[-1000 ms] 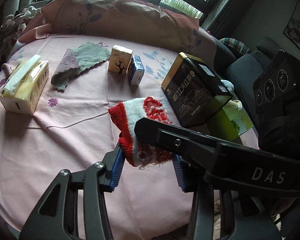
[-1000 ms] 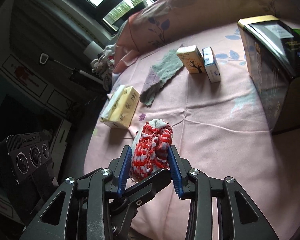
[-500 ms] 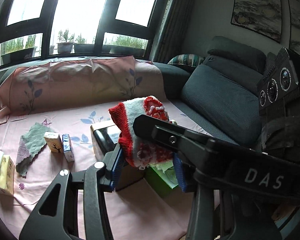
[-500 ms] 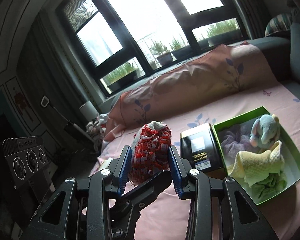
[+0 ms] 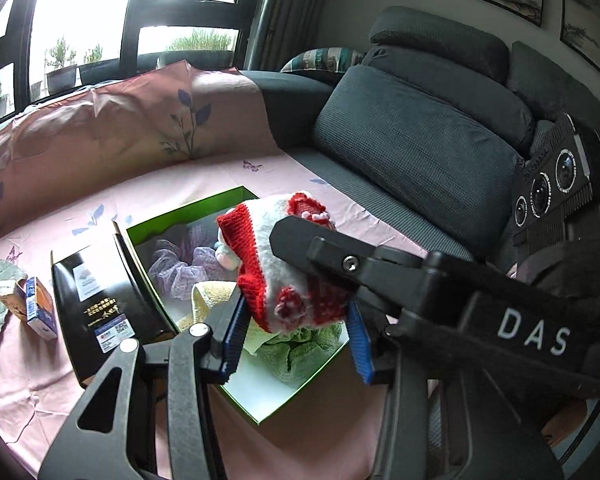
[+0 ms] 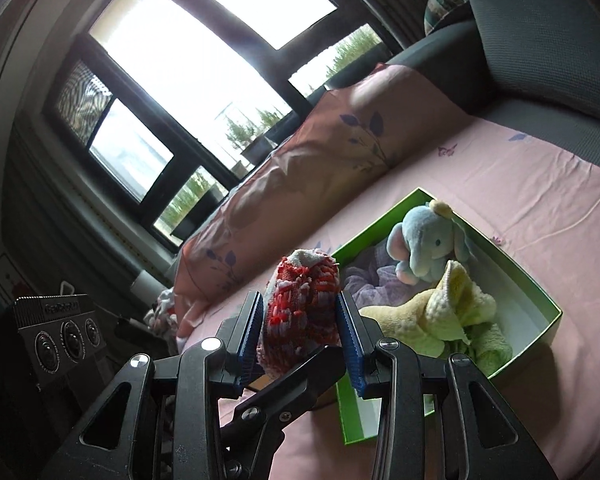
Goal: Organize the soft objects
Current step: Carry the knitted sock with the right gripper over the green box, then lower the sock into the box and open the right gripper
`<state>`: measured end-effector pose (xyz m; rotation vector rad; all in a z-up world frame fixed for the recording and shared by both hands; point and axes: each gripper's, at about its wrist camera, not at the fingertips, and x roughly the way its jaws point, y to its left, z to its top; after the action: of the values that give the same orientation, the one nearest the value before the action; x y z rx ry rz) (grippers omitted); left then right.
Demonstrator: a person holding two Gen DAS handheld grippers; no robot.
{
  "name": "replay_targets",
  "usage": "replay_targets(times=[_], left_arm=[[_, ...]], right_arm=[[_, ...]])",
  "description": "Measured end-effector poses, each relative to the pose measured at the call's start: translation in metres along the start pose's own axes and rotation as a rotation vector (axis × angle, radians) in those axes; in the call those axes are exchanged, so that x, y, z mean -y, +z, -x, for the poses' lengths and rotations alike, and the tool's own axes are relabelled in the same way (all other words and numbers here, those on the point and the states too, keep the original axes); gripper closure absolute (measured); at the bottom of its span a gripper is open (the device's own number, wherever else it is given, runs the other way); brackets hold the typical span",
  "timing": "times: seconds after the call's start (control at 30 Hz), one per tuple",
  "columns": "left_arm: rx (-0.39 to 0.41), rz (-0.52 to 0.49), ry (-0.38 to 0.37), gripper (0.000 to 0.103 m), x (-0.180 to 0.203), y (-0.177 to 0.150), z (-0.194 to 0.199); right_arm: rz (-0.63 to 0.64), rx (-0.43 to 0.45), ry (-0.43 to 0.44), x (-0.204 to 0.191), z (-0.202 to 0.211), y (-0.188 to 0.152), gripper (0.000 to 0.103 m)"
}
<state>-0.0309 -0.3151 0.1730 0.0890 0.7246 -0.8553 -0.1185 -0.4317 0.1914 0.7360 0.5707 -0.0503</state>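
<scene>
Red-and-white knit piece (image 5: pixel 288 276), probably a sock, clamped by both left gripper (image 5: pixel 296 336) and right gripper (image 6: pixel 300 340) above green box (image 6: pixel 540 292); next: lower, release inside.

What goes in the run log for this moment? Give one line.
both tongs shut on knit hat | carried above green box | box holds plush elephant, yellow cloth

Knitted hat (image 5: pixel 284 264) is chunky wool, rough. Green box (image 6: pixel 540 300) looks like matt card, elephant (image 6: pixel 428 244) is plush, black box (image 5: pixel 96 312) glossy, sheet (image 6: pixel 540 184) smooth cotton.
</scene>
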Motion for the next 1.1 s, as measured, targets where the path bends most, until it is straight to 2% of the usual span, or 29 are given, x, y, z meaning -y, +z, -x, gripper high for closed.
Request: replay_targets(times=[0.17, 0.33, 0.57, 0.83, 0.9, 0.93, 1.0, 1.1], left_arm=[[-0.091, -0.015, -0.002, 0.060, 0.008, -0.003, -0.040], [-0.139, -0.011, -0.017, 0.060, 0.010, -0.008, -0.068], [-0.191, -0.010, -0.047, 0.059, 0.011, -0.011, -0.095], [-0.241, 0.062, -0.057, 0.058, 0.005, -0.016, -0.117], [-0.240, 0.060, -0.058, 0.054, 0.006, -0.016, -0.115], [-0.236, 0.058, -0.057, 0.052, 0.007, -0.016, -0.113], [-0.224, 0.049, -0.051, 0.045, 0.009, -0.016, -0.107], [-0.200, 0.039, -0.032, 0.036, 0.009, -0.013, -0.093]], right_arm=[[-0.127, -0.020, -0.057, 0.038, -0.009, -0.004, 0.062], [-0.196, -0.038, -0.124, 0.063, -0.017, -0.008, 0.062], [-0.270, -0.033, -0.154, 0.089, -0.017, -0.010, 0.062], [-0.314, -0.038, -0.210, 0.101, -0.017, -0.012, 0.062], [-0.325, -0.035, -0.209, 0.103, -0.015, -0.011, 0.062], [-0.329, -0.030, -0.210, 0.104, -0.013, -0.011, 0.060], [-0.328, -0.012, -0.216, 0.103, -0.009, -0.010, 0.041], [-0.316, 0.014, -0.179, 0.098, -0.002, -0.009, 0.040]])
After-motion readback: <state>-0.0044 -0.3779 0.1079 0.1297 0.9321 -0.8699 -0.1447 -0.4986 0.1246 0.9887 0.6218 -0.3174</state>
